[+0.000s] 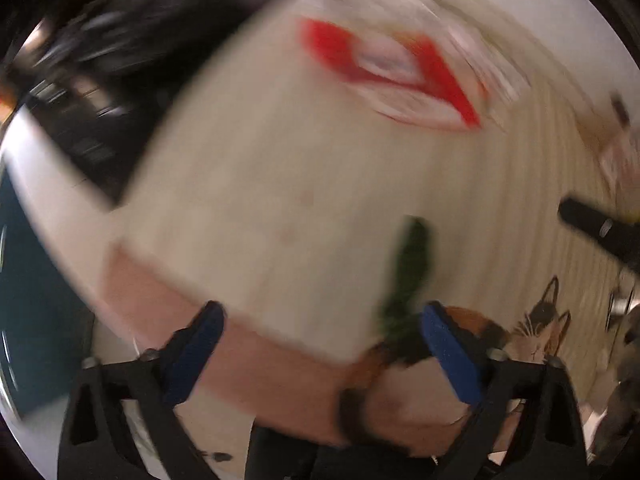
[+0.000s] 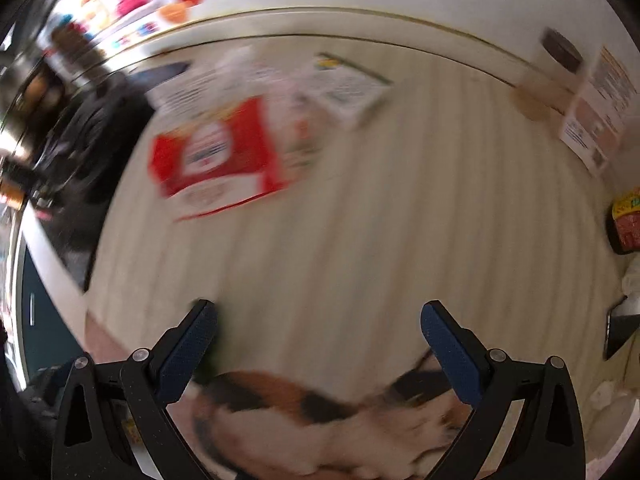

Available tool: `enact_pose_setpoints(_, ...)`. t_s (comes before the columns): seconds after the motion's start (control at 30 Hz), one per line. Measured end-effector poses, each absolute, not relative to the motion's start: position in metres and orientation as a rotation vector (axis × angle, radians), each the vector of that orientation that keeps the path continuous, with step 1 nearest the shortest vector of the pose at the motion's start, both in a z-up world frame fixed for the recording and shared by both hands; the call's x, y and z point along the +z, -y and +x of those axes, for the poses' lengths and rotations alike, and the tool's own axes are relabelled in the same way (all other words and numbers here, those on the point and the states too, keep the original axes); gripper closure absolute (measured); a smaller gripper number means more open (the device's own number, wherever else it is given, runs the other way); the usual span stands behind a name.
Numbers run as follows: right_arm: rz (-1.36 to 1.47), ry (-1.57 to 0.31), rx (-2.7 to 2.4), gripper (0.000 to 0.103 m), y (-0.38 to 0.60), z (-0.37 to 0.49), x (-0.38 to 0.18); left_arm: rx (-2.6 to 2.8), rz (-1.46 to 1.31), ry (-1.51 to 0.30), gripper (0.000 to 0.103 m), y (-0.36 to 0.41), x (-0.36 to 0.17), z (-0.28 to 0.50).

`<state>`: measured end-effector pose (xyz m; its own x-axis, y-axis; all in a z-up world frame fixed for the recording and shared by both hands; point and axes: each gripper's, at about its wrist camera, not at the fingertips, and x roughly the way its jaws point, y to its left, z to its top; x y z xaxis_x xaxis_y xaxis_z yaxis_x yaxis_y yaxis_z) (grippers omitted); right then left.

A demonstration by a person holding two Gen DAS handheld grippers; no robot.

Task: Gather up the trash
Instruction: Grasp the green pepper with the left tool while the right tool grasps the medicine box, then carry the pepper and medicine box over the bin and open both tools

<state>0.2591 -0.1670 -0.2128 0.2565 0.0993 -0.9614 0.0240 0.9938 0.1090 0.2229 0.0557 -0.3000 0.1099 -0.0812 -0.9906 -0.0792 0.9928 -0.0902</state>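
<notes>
1. Left wrist view: my left gripper [image 1: 320, 344] has its fingers spread wide with nothing between them. It's all motion-blurred. I'm over a pale striped desk [image 1: 280, 200], and a small dark green scrap [image 1: 408, 272] lies near the desk's near edge, just ahead of my right-side finger. A red and white packet [image 1: 392, 76] sits further in, toward the far edge. The other gripper pokes in as a black tip [image 1: 592, 228] at the right side.

2. Right wrist view: my right gripper [image 2: 320, 344] is also wide apart and empty. The red and white packet [image 2: 216, 156] lies toward the far left of the desk [image 2: 400, 220], with some white papers [image 2: 348, 88] right beside it near the far edge. There's a cat picture [image 2: 304, 412] at the near edge under me.

3. My guess: I'm in the approach step with nothing picked up. The next move calls for slowing down, lining up over one piece of trash and closing on it.
</notes>
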Motion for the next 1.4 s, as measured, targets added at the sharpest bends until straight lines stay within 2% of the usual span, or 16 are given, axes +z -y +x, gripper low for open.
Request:
enact_pose_setpoints(0.03, 0.128, -1.322, 0.045, 0.0, 0.18, 0.264, -0.216, -0.025, -0.102, -1.497, 0.037, -0.04, -0.312, 0.232)
enact_pose_setpoints(0.1, 0.143, -1.336, 0.039, 0.0, 0.196, 0.276, -0.223, -0.021, -0.049, -1.538, 0.062, -0.019, -0.328, 0.243)
enact_pose_setpoints(0.13, 0.14, -1.339, 0.036, 0.0, 0.203, 0.283, -0.224, -0.026, -0.04, -1.526, 0.085, -0.015, -0.326, 0.247)
enact_pose_setpoints(0.17, 0.137, -1.337, 0.041, 0.0, 0.208, 0.29, -0.224, -0.033, -0.036, -1.526, 0.089, -0.012, -0.326, 0.25)
enact_pose_setpoints(0.33, 0.102, -1.29, 0.069, 0.0, 0.214, 0.338, -0.225, 0.12, -0.074, -1.488, 0.09, -0.043, -0.321, 0.285)
enact_pose_setpoints(0.53, -0.107, -1.195, 0.109, 0.0, 0.182, 0.418, -0.237, 0.307, -0.171, -1.443, 0.09, -0.082, -0.321, 0.333)
enact_pose_setpoints(0.67, -0.258, -1.253, 0.147, 0.0, 0.156, 0.459, -0.268, 0.315, -0.217, -1.429, 0.09, -0.088, -0.32, 0.352)
enact_pose_setpoints(0.7, -0.255, -1.268, 0.166, 0.005, 0.155, 0.463, -0.272, 0.309, -0.229, -1.426, 0.091, -0.087, -0.32, 0.356)
enact_pose_setpoints(0.73, -0.24, -1.289, 0.181, 0.015, 0.154, 0.467, -0.278, 0.304, -0.234, -1.425, 0.091, -0.091, -0.318, 0.358)
enact_pose_setpoints(0.77, -0.215, -1.293, 0.181, 0.014, 0.156, 0.469, -0.279, 0.301, -0.239, -1.421, 0.091, -0.092, -0.316, 0.361)
enact_pose_setpoints(0.97, -0.102, -1.233, 0.125, 0.019, 0.176, 0.446, -0.251, 0.266, -0.253, -1.36, 0.091, -0.116, -0.284, 0.323)
enact_pose_setpoints(1.13, 0.022, -1.138, 0.093, 0.021, 0.183, 0.39, -0.199, 0.272, -0.279, -1.288, 0.091, -0.132, -0.244, 0.28)
enact_pose_setpoints(1.27, 0.048, -1.105, 0.191, 0.022, 0.146, 0.334, -0.165, 0.316, -0.331, -1.227, 0.091, -0.178, -0.223, 0.228)
enact_pose_setpoints(1.4, 0.02, -1.13, 0.357, 0.023, 0.061, 0.286, -0.161, 0.368, -0.398, -1.219, 0.091, -0.241, -0.223, 0.157)
